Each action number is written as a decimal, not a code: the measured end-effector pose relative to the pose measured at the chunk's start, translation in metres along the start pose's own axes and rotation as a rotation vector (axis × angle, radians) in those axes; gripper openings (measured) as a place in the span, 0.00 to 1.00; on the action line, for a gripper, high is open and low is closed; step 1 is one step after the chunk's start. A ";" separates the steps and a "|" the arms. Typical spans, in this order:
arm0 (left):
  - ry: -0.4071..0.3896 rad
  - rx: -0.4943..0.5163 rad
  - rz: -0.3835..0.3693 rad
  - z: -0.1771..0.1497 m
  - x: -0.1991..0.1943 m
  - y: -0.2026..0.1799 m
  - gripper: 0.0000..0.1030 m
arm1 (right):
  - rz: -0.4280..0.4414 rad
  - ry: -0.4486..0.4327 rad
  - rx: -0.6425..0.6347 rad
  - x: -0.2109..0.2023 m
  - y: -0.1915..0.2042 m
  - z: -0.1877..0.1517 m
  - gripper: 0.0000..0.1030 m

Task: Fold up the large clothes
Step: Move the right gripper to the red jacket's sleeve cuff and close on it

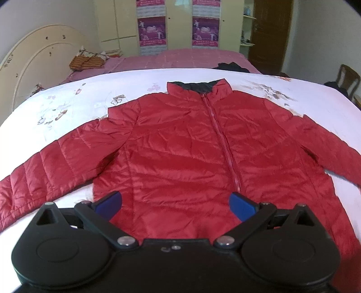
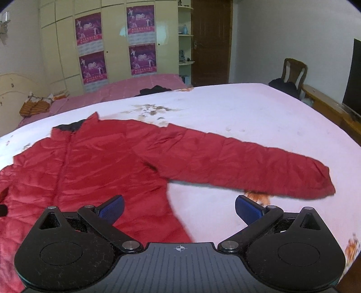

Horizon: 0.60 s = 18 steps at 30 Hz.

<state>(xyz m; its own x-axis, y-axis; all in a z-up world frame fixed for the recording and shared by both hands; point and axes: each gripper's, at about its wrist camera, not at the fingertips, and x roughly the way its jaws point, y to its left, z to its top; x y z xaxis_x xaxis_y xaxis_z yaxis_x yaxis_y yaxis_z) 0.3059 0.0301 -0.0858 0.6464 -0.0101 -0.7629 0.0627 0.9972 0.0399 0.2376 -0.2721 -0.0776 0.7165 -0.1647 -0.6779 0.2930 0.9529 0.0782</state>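
Left gripper [image 1: 176,204]: blue-padded fingers [image 1: 241,206] spread wide, nothing between them, hovering over the lower hem of the jacket. Right gripper [image 2: 179,207]: fingers [image 2: 247,208] likewise spread wide and empty, poised over the hem's right corner, one finger above red fabric, the other above bare sheet. Jacket [image 1: 180,144]: red, quilted, laid flat and front-up on the bed, zip [image 1: 225,139] closed, dark-lined collar [image 1: 198,86] at the far end, both sleeves spread outward; right sleeve [image 2: 248,162] angled across the sheet, cuff lying well out from the body; left sleeve [image 1: 45,169] running towards the near left edge of the view. Sheet [image 2: 248,112]: white with scattered floral print, covering the near part of the bed. Pink cover [image 1: 180,59]: beyond the sheet, carrying a small dark garment [image 1: 232,67] and an orange striped bundle [image 1: 86,62] by the cream headboard [image 1: 38,60]. Chair [image 2: 294,72]: wooden, to the right, dark cloth on its seat. Wardrobe [image 2: 112,40]: pale yellow, on the far wall, four purple posters [image 2: 141,20] on its doors. Door [image 2: 212,40]: brown, right of the wardrobe.
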 end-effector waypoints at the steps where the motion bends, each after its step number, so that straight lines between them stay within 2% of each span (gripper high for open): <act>1: -0.001 -0.004 0.006 0.001 0.004 -0.005 0.98 | 0.001 0.003 0.003 0.004 -0.008 0.002 1.00; 10: -0.001 -0.020 0.046 0.011 0.039 -0.045 0.96 | -0.062 0.012 0.012 0.048 -0.086 0.025 1.00; 18: 0.019 -0.031 0.067 0.017 0.057 -0.062 0.93 | -0.211 0.042 0.069 0.083 -0.163 0.028 1.00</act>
<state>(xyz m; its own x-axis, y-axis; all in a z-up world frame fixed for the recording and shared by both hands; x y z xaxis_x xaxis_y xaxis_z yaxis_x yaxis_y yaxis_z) 0.3522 -0.0332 -0.1207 0.6340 0.0582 -0.7711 -0.0041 0.9974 0.0718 0.2668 -0.4486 -0.1256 0.6079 -0.3464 -0.7145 0.4772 0.8786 -0.0199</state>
